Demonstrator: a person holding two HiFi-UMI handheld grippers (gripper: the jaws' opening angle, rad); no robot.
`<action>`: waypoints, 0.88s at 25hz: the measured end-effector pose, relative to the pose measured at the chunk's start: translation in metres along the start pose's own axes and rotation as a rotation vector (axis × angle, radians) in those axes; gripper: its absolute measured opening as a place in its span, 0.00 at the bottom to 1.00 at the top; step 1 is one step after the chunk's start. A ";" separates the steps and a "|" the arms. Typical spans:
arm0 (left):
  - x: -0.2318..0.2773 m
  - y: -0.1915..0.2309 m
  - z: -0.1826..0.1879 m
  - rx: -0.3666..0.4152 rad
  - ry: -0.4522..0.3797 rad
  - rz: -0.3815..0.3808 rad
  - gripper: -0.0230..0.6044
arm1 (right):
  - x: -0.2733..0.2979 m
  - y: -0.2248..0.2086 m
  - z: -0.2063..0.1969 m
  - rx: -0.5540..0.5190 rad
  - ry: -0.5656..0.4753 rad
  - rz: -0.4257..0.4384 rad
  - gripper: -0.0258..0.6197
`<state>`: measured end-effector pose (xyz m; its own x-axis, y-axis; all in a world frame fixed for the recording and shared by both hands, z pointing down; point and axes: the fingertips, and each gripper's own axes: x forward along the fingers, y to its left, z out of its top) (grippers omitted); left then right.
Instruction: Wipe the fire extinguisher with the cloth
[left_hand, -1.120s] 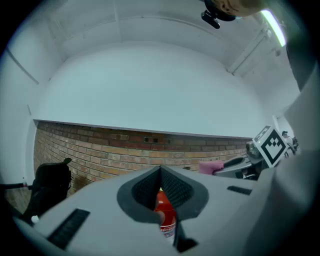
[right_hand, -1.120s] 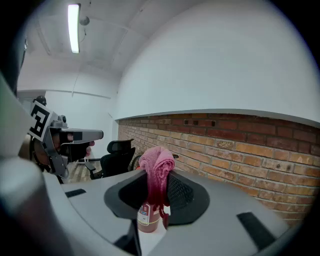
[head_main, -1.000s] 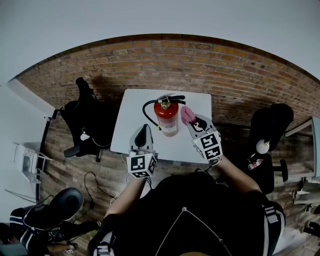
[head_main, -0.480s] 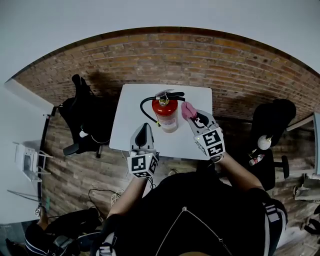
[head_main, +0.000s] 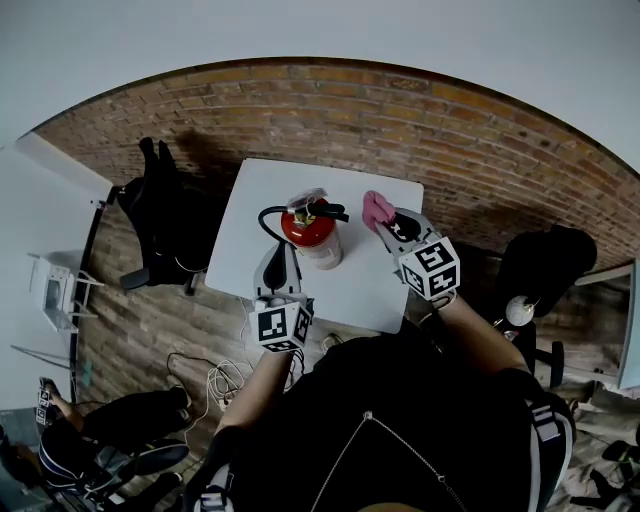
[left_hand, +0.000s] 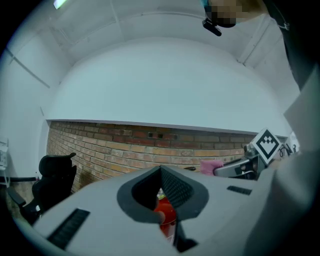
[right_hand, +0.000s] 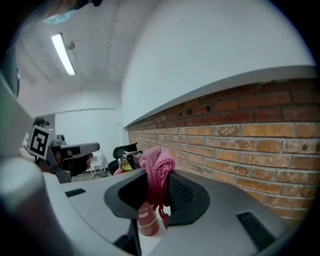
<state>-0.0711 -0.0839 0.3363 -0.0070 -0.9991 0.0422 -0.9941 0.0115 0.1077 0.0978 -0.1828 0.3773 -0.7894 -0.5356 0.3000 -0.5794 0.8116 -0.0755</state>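
Observation:
A red fire extinguisher (head_main: 308, 229) with a black hose stands upright on the white table (head_main: 372, 285). My right gripper (head_main: 383, 216) is to its right, shut on a bunched pink cloth (head_main: 376, 208) held a little apart from the cylinder. In the right gripper view the cloth (right_hand: 157, 170) sticks up between the jaws, with the extinguisher (right_hand: 145, 220) behind them. My left gripper (head_main: 277, 262) hovers at the table's near edge, just left of the extinguisher, jaws together and empty. In the left gripper view the extinguisher (left_hand: 168, 216) shows past the jaw tips.
A black office chair (head_main: 163, 213) stands left of the table and another (head_main: 545, 262) to the right. A brick wall (head_main: 470, 130) runs behind the table. Cables (head_main: 213, 381) lie on the floor at lower left, near a seated person (head_main: 95, 445).
My right gripper has drawn the cloth away from the extinguisher's right side, leaving a gap. The left gripper now sits closer to the extinguisher. The head view has shifted.

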 end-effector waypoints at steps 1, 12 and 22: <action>0.005 -0.004 0.000 -0.001 -0.003 0.012 0.05 | 0.005 -0.008 -0.002 0.019 0.011 0.028 0.20; 0.019 -0.020 -0.018 0.005 0.000 0.227 0.05 | 0.094 -0.068 -0.094 0.125 0.293 0.292 0.20; 0.003 -0.020 -0.045 0.040 0.068 0.419 0.05 | 0.180 -0.072 -0.212 0.096 0.582 0.423 0.20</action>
<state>-0.0468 -0.0854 0.3794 -0.4058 -0.9031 0.1400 -0.9101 0.4135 0.0291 0.0409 -0.2883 0.6384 -0.7296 0.0523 0.6818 -0.2848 0.8833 -0.3725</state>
